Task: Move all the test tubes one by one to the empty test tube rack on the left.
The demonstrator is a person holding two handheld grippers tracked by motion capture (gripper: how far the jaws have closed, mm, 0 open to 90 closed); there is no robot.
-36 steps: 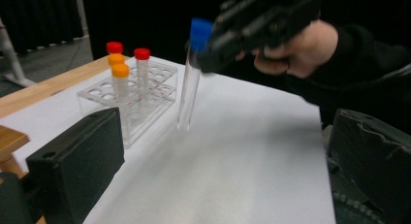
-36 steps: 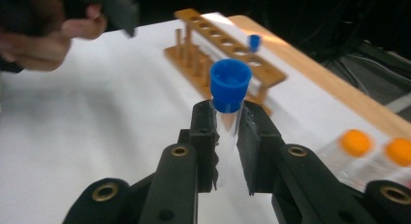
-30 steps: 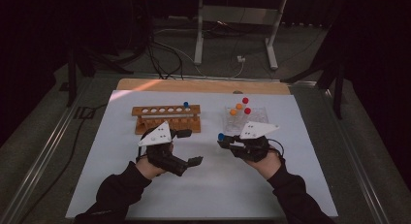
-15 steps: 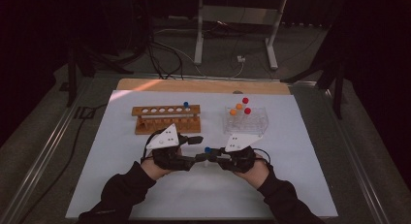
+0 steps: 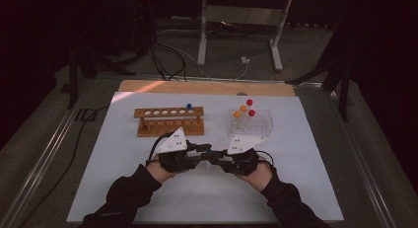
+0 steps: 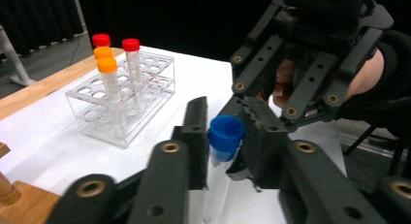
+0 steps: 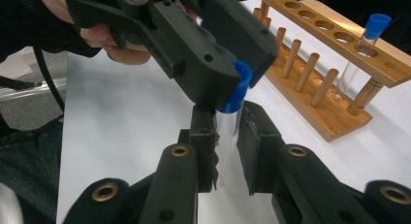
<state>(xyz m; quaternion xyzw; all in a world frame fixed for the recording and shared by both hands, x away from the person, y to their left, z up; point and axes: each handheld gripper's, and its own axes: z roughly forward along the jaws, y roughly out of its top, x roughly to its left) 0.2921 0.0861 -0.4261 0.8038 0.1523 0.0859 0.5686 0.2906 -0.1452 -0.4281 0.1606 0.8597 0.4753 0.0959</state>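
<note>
A clear tube with a blue cap [image 6: 226, 133] is held between both grippers above the white mat, in front of the two racks. My left gripper [image 6: 225, 118] is shut on the cap, one jaw on either side of it. My right gripper [image 7: 227, 116] is shut on the clear body of the same blue-capped tube [image 7: 229, 118], just below the cap. In the high view the left gripper [image 5: 207, 150] and the right gripper [image 5: 218, 157] meet tip to tip at the mat's middle.
A wooden rack [image 5: 169, 120] stands at the back left with one blue-capped tube [image 5: 189, 107] in its right end. A clear plastic rack [image 5: 250, 122] at the back right holds red- and orange-capped tubes [image 6: 107, 69]. The white mat [image 5: 123, 188] covers the table.
The two grippers have come together from apart. The right one carried the blue-capped tube leftward and the left one has closed on its cap.
</note>
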